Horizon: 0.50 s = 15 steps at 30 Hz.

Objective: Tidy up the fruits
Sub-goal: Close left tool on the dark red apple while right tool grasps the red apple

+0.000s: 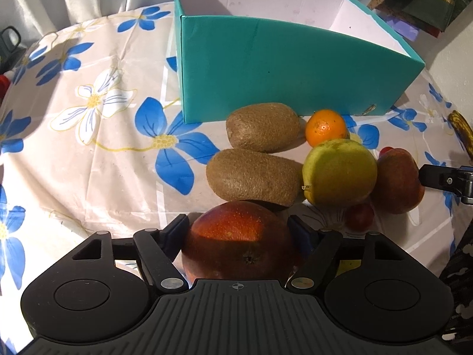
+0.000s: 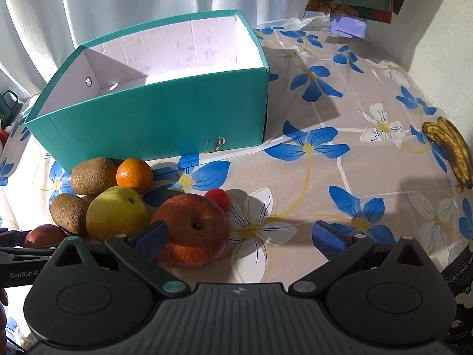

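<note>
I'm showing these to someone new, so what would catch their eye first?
Probably the teal box, open and empty at the back of the flowered tablecloth. Next, the fruit pile just in front of it: two kiwis, an orange, a pear and a red apple. Then the left gripper, its pads either side of another red apple.

Left wrist view: looks steeply down over its own gripper, close on a red apple (image 1: 239,242), facing the teal box (image 1: 266,68).
Right wrist view: looks down from further right, close above another apple (image 2: 192,230), facing the same box.
Shared: box, kiwis (image 1: 254,176), pear (image 1: 340,171), orange (image 1: 325,127), floral tablecloth (image 1: 88,148).
</note>
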Available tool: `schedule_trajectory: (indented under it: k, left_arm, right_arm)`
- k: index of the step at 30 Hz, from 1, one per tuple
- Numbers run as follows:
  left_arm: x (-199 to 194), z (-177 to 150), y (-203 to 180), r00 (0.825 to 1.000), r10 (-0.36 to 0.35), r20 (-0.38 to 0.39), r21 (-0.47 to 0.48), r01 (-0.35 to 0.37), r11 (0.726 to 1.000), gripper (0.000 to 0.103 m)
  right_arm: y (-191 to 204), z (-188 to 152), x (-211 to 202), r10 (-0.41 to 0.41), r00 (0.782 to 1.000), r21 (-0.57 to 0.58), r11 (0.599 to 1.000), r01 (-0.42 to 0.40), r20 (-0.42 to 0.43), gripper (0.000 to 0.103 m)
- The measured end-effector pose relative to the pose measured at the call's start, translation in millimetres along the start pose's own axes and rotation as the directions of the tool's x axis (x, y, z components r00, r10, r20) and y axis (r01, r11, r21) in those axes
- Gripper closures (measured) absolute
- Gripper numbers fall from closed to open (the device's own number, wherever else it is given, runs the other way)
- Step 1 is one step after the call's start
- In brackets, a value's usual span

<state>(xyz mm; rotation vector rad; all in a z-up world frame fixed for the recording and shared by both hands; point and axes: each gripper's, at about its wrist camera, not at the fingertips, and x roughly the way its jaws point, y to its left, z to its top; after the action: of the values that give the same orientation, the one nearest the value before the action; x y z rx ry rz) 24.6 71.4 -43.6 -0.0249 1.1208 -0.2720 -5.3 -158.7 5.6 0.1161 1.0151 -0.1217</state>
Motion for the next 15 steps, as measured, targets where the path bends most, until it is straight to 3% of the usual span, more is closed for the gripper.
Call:
schedule_trajectory:
  k: [4, 7, 10, 15]
  left_arm:
    - [-8.1, 0.1, 4.3, 1.0, 0.003, 0.013, -0.034, -0.002, 0.999, 0.026]
    - [-18.8, 2.1, 4.9, 0.999, -0.007, 0.042, -0.042, 0.009, 0.999, 0.026]
    - [-24.9, 3.6, 4.0, 0.998, -0.016, 0.059, -0.047, 0.019, 0.999, 0.025]
    - [-34.3, 1.4, -0.5, 0.997, -0.029, 0.072, -0.04, 0.032, 0.999, 0.026]
  right_arm:
    - [0.2, -3.7, -11.2, 0.045, 0.994, -0.029, 0.999, -0.043, 0.102, 0.0]
    - [2.1, -10.6, -19.6, 0.134, 0.969, -0.116, 0.987, -0.112, 0.207, 0.0]
    - [7.5, -14.1, -15.2, 0.158, 0.965, -0.167, 0.978, -0.124, 0.209, 0.0]
    - [4.3, -17.9, -3.5, 0.23, 0.957, -0.127, 0.97, -0.209, 0.177, 0.0]
